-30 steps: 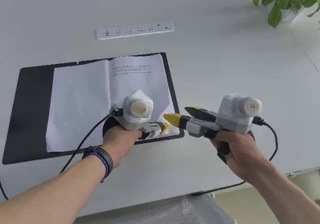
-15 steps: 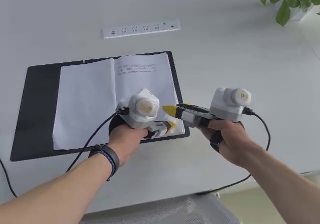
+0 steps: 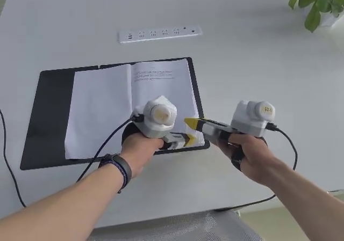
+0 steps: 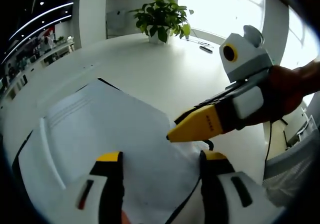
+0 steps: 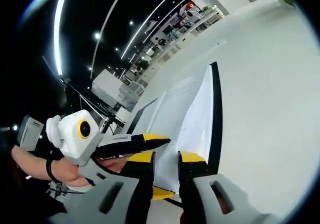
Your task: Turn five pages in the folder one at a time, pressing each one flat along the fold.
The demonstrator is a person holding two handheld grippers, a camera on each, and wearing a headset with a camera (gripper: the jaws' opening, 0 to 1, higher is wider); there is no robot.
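Folder [image 3: 54,117] with a black cover lies open and flat on the white desk [image 3: 258,64], its left page [image 3: 99,112] and its right page [image 3: 166,85] both facing up, the right one carrying a few lines of print near its top. Both tools meet at the folder's near right corner. The left tool [image 3: 181,140], held in the left hand [image 3: 141,144], hangs low over the bottom of the right page; in the left gripper view its yellow-tipped jaws stand spread wide with the white sheet showing between them. The right tool [image 3: 191,124], held in the right hand [image 3: 247,152], points leftwards across the right page's outer edge, just beside the left tool. Its jaws are drawn close, with a narrow gap in the right gripper view through which the page shows. A white power strip [image 3: 160,34] lies on the desk beyond the folder, well apart from it, and a green plant [image 3: 317,5] stands at the far right corner.
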